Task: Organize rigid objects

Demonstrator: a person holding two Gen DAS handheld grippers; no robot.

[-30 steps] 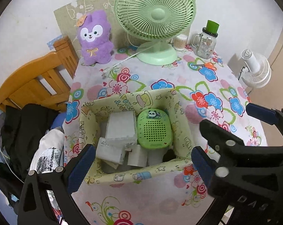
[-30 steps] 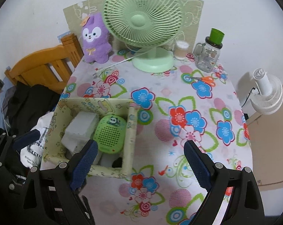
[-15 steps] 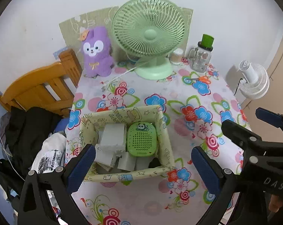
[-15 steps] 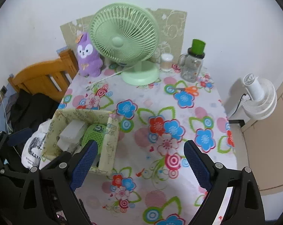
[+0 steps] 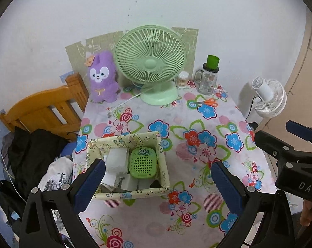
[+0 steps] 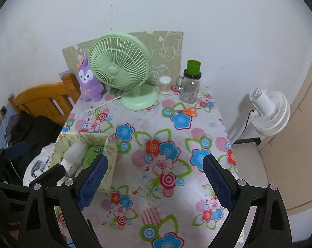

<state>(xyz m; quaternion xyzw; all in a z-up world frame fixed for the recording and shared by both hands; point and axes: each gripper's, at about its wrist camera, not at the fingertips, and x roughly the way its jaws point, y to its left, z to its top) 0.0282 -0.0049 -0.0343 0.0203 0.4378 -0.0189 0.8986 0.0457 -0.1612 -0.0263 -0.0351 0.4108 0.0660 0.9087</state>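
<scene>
- Left claw (image 5: 157, 176) is hanging wide and empty above the box (image 5: 163, 166).
- Right claw (image 6: 155, 174) is gaping wide, empty, over the desk (image 6: 176, 136).
- Speaker (image 5: 143, 162) is lying in the box, fan (image 5: 149, 64) at twelve o'clock.

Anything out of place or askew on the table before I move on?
Mostly tidy. The orange-handled scissors lie loose on the tablecloth near the glass jar, outside the patterned box. Inside the box, the white blocks sit jumbled at angles beside the green speaker. Nothing spilled or visibly damaged.
</scene>
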